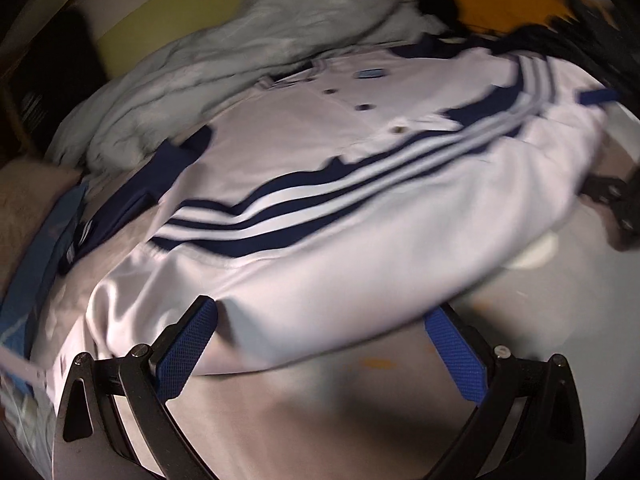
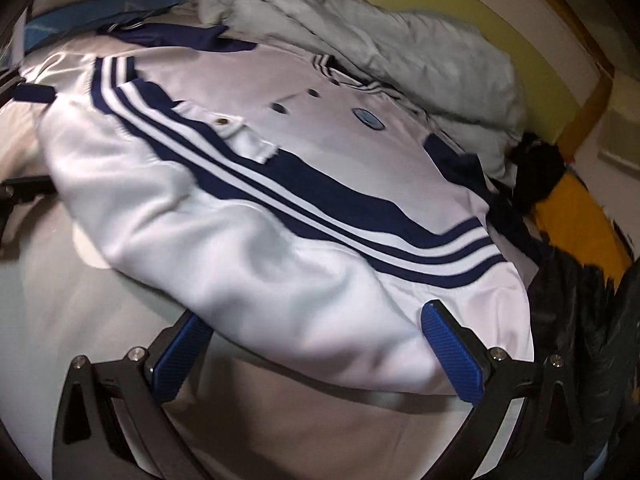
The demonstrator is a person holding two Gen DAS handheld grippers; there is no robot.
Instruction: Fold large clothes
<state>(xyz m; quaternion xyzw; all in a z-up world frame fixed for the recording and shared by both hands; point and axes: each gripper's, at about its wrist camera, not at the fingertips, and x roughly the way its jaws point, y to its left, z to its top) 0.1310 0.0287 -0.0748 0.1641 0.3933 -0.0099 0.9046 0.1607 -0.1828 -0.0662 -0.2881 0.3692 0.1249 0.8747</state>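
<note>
Jacket [image 1: 304, 184] spread on bed, hem between spread fingers of left claw [image 1: 320, 344] and right claw [image 2: 316, 348]; both released.

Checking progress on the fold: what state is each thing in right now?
White jacket: spread on the bed, sleeves folded across the front.
Left gripper: open, at the jacket's near edge.
Right gripper: open, at the near edge.
Grey blanket: crumpled behind.

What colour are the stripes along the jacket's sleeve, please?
Navy and white stripes on the white jacket; clearest in the right wrist view.
</note>
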